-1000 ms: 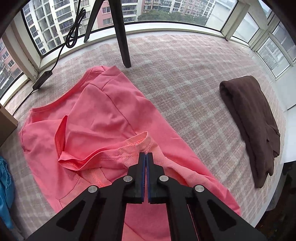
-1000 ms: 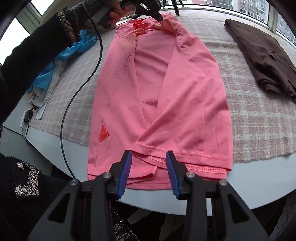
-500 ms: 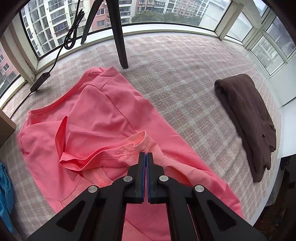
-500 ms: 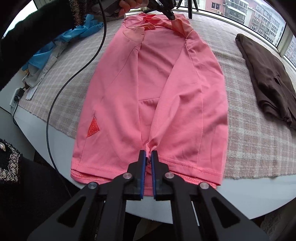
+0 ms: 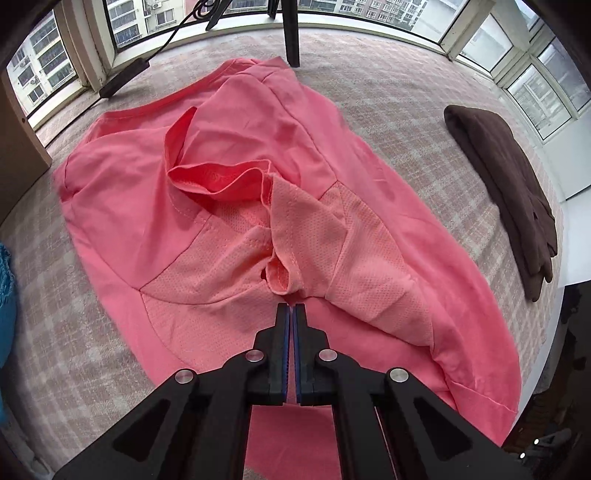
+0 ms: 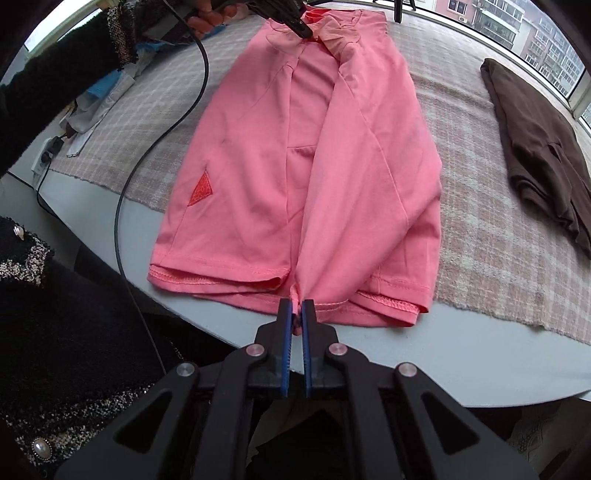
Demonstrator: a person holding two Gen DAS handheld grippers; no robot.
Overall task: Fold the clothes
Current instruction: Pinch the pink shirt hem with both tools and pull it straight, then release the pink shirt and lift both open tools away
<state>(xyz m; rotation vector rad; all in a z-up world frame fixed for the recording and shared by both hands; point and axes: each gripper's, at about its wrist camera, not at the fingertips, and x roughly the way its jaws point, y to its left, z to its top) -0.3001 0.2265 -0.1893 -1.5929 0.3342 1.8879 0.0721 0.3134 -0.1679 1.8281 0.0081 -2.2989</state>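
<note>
Nearest the right wrist camera, the right gripper [image 6: 296, 314] has just been closing and now pinches a bunched bit of the hem of the pink shirt [image 6: 332, 155], right at the edge of the pale tabletop [image 6: 461, 362]. Beyond it the shirt lies lengthwise, both sides folded inward, smooth knit with stitched hems; a small red-orange triangular patch [image 6: 201, 190] sits on its left panel, and no lettering can be read. A checked woven cloth [image 6: 480, 236] covers the tabletop under it. At the far end, the left gripper [image 6: 301, 29] meets the collar area, held by a hand [image 6: 207, 16] in a black knitted sleeve [image 6: 48, 85].

From the left wrist view, the left gripper [image 5: 291, 308] is closed on a sliver of perforated mesh fabric near the sleeve. Only this view shows that paler mesh panel clearly, plus a black chair leg [image 5: 291, 33]. Off to the right, well apart, lies a folded brown garment [image 5: 506, 184].
</note>
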